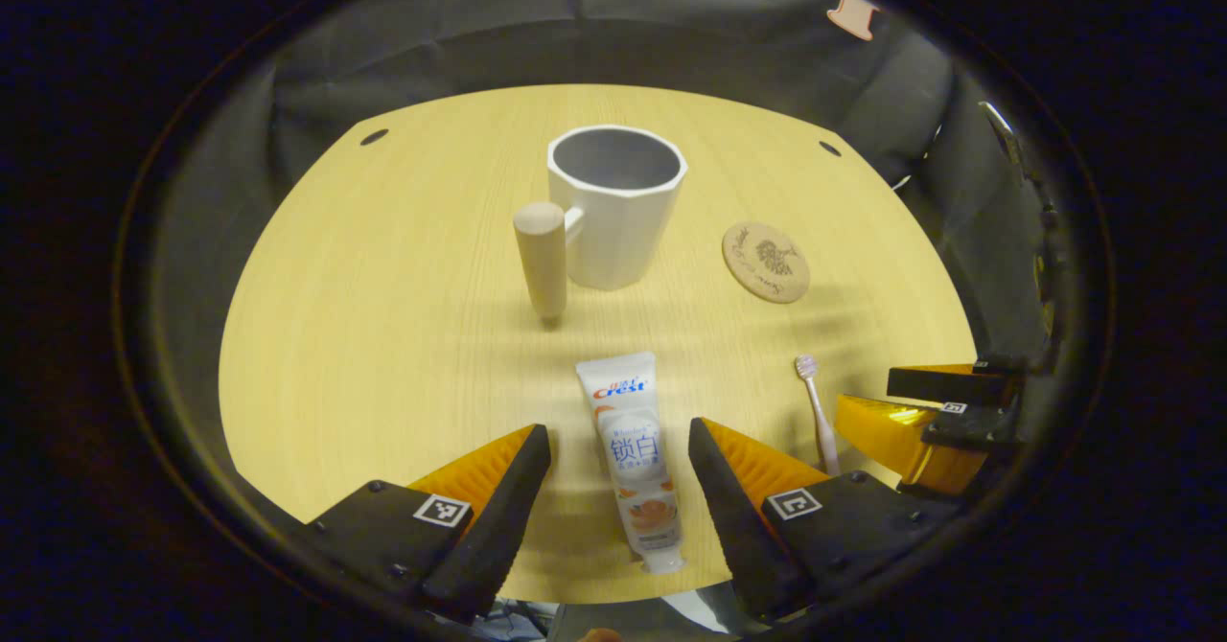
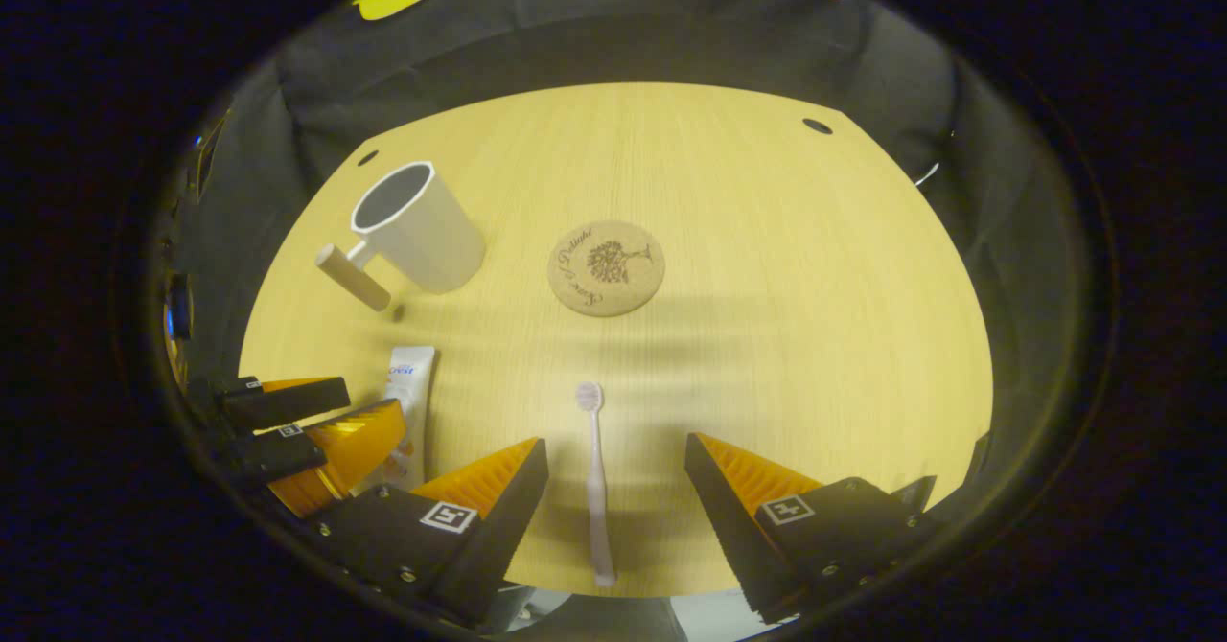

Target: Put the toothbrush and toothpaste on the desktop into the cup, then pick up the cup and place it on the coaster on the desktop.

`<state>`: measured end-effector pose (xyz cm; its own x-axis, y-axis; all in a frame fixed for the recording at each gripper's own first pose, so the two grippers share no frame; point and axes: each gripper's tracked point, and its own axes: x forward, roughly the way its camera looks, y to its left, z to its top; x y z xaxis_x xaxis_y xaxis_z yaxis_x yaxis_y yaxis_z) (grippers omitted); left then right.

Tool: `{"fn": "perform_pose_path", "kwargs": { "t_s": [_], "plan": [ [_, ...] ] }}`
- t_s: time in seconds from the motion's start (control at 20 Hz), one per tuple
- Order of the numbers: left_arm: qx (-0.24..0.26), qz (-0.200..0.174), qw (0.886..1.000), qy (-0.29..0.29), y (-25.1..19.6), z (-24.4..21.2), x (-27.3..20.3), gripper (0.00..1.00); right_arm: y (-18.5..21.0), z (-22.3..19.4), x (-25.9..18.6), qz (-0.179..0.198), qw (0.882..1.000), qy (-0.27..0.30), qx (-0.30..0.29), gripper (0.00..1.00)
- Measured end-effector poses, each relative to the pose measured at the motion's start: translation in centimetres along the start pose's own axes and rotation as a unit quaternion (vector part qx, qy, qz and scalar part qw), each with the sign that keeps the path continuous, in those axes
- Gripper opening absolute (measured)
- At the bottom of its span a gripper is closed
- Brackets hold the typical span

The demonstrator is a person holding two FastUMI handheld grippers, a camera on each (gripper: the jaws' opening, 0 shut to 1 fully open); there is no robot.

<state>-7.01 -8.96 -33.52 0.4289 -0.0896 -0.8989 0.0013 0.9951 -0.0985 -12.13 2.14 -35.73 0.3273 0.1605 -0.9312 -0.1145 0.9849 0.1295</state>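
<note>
Toothpaste [image 1: 631, 460] lies between left gripper's [image 1: 618, 441] spread jaws, near desktop's [image 1: 383, 335] front edge. Toothbrush [image 2: 595, 479] likewise between right gripper's [image 2: 616, 455] spread jaws.

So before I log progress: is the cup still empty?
Empty. The left gripper view looks into the upright cup and shows bare inside wall; the toothpaste and toothbrush lie on the desktop.

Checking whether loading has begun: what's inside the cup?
The cup looks empty: its grey inner wall shows, with nothing sticking out. Its bottom is hidden by the rim. The toothpaste and toothbrush lie on the table.
</note>
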Motion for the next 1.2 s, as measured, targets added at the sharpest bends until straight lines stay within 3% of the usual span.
{"fn": "perform_pose_path", "kwargs": {
  "t_s": [0.35,0.45,0.5,0.75,0.8,0.85,0.9,0.95,1.0,1.05,1.1,1.15,1.2],
  "plan": [
    [0.000,0.025,0.999,0.037,-1.3,-0.7,1.8,1.00,0.3,-3.4,2.4,-0.016,0.997,0.063,-0.036,0.92],
    [0.015,0.037,0.999,0.035,-1.0,-0.9,1.8,0.96,0.2,-4.1,2.5,-0.018,0.995,0.085,-0.041,0.87],
    [0.023,0.045,0.998,0.038,-1.1,-1.0,1.7,0.99,0.1,-4.0,2.5,-0.020,0.996,0.082,-0.041,0.88],
    [0.032,0.043,0.998,0.030,-1.7,-0.4,2.2,0.89,0.5,-4.5,2.6,-0.019,0.994,0.102,-0.045,0.83],
    [0.034,0.043,0.998,0.030,-1.8,-0.3,2.2,0.75,0.6,-4.4,2.7,-0.019,0.994,0.103,-0.036,0.60],
    [0.035,0.040,0.998,0.029,-1.9,-0.2,2.3,0.72,0.6,-4.4,2.7,-0.019,0.993,0.107,-0.035,0.37],
    [0.037,0.040,0.998,0.032,-2.0,-0.2,2.2,0.61,0.7,-4.2,2.7,-0.016,0.994,0.108,-0.031,0.36],
    [0.035,0.038,0.998,0.027,-2.1,-0.1,2.2,0.61,0.5,-4.0,3.7,-0.019,0.995,0.099,-0.009,0.36],
    [0.035,0.040,0.998,0.034,-2.0,-0.3,2.4,0.49,0.8,-3.8,3.1,-0.020,0.993,0.116,-0.002,0.06],
    [0.035,0.039,0.998,0.028,-1.9,0.0,2.4,0.48,0.7,-3.9,2.7,-0.019,0.993,0.119,0.002,0.07],
    [0.033,0.040,0.998,0.031,-2.0,-0.1,2.3,0.37,0.7,-3.8,2.7,-0.016,0.993,0.119,0.007,0.06],
    [0.033,0.037,0.999,0.015,-2.0,0.6,2.5,0.37,0.7,-3.8,2.8,-0.012,0.992,0.122,0.015,0.06],
    [0.024,0.037,0.999,0.023,-2.0,0.4,2.4,0.24,0.7,-3.8,2.8,-0.010,0.992,0.122,0.020,0.02]
  ]
}}
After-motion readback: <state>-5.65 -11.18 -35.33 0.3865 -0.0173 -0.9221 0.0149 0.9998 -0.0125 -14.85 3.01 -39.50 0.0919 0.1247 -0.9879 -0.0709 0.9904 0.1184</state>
